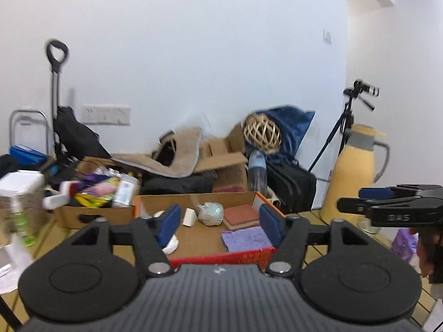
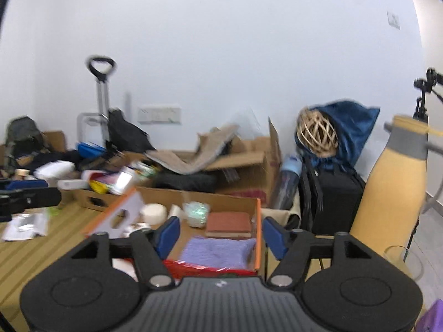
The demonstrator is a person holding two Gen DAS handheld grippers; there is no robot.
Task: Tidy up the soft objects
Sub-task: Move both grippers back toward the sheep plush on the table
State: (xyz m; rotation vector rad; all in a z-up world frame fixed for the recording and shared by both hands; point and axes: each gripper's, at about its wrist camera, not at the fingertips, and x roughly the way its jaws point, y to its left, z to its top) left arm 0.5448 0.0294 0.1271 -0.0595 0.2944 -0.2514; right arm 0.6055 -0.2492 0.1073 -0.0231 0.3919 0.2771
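Note:
An open cardboard box with orange edges [image 1: 193,202] [image 2: 259,221] sits on the slatted table. Inside lie a purple cloth [image 1: 245,238] [image 2: 218,251], a reddish-brown pad [image 1: 241,214] [image 2: 229,222], a shiny greenish-white bundle [image 1: 210,213] [image 2: 197,213], a white wedge [image 1: 189,217] and a white round roll [image 2: 153,213]. My left gripper [image 1: 218,224] is open and empty above the box's near edge. My right gripper [image 2: 220,235] is open and empty above the box's near right. The right gripper also shows at the right of the left wrist view [image 1: 387,204].
A second cardboard box of mixed items [image 1: 94,193] stands left of the first. A tan thermos jug [image 1: 351,171] [image 2: 393,182] stands at right. Behind are cartons, a black case [image 1: 290,185], a wicker ball [image 1: 261,131], a trolley [image 1: 56,88] and a tripod [image 1: 343,127].

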